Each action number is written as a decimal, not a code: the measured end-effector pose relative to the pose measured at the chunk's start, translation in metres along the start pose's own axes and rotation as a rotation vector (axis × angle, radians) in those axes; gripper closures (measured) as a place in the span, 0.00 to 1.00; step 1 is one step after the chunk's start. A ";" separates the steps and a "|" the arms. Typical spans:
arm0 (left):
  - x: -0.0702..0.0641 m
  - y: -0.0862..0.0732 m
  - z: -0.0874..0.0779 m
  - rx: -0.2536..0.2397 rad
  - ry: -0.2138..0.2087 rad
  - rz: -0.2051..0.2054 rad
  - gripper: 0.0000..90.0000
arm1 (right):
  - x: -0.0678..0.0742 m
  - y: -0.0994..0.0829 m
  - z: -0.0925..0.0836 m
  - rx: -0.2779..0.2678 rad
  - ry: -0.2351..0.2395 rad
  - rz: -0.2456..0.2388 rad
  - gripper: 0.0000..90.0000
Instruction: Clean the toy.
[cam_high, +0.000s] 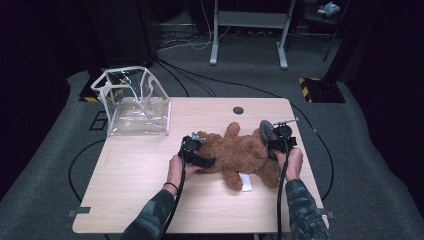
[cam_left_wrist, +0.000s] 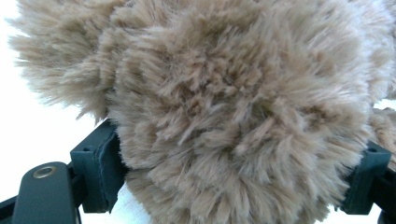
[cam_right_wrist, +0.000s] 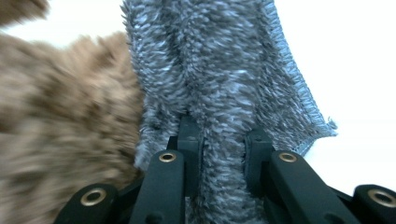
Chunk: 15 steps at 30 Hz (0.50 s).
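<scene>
**Plush bear and grey cloth: grip and handling notes**

Between the black pads of the left gripper (cam_left_wrist: 233, 182), standing wide apart, a rounded lobe of the shaggy brown plush teddy bear (cam_left_wrist: 233, 93) is bulging; the pads are pressing into it on both sides, so the gripper is clamping the toy. Pile is long, tufted and springy; the filling is giving under pressure. Judging it light, soft, not fragile, unlikely to slip, though a limb hold will let the body sag. A bulky part like this one is looking like the safest place to grip.

The right gripper (cam_right_wrist: 223, 144) is pinching, nearly closed, a fold of fuzzy grey microfibre cloth (cam_right_wrist: 219, 70) with a stitched, slightly frayed hem. Limp and thin; it is draping from the pinch beside the bear's fur.

From the high view, the bear (cam_high: 240, 152) is lying mid-way along the pale wooden table (cam_high: 140, 200), a white sewn tag (cam_high: 247, 182) at its near side. Well apart, at the far left corner, a clear plastic cube-shaped bag with white trim (cam_high: 134, 102) is standing open.
</scene>
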<state>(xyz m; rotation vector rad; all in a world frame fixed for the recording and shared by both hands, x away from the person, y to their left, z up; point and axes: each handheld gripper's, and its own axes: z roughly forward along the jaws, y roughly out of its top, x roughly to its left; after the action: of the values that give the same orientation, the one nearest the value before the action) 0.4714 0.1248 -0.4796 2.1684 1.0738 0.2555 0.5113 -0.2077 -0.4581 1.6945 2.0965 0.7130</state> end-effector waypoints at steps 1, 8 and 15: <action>0.000 0.000 0.000 0.002 0.002 0.005 0.17 | 0.001 0.002 -0.006 -0.027 0.010 -0.004 0.83; 0.002 -0.001 0.001 0.002 -0.011 0.000 0.16 | 0.035 0.022 -0.026 -0.114 0.129 -0.094 0.83; 0.003 -0.001 0.002 -0.012 -0.020 -0.015 0.16 | 0.030 0.015 0.005 -0.047 0.098 -0.045 0.83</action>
<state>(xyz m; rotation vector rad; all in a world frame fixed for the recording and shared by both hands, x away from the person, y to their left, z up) 0.4734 0.1263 -0.4825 2.1474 1.0744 0.2318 0.5198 -0.1755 -0.4525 1.6131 2.1585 0.8401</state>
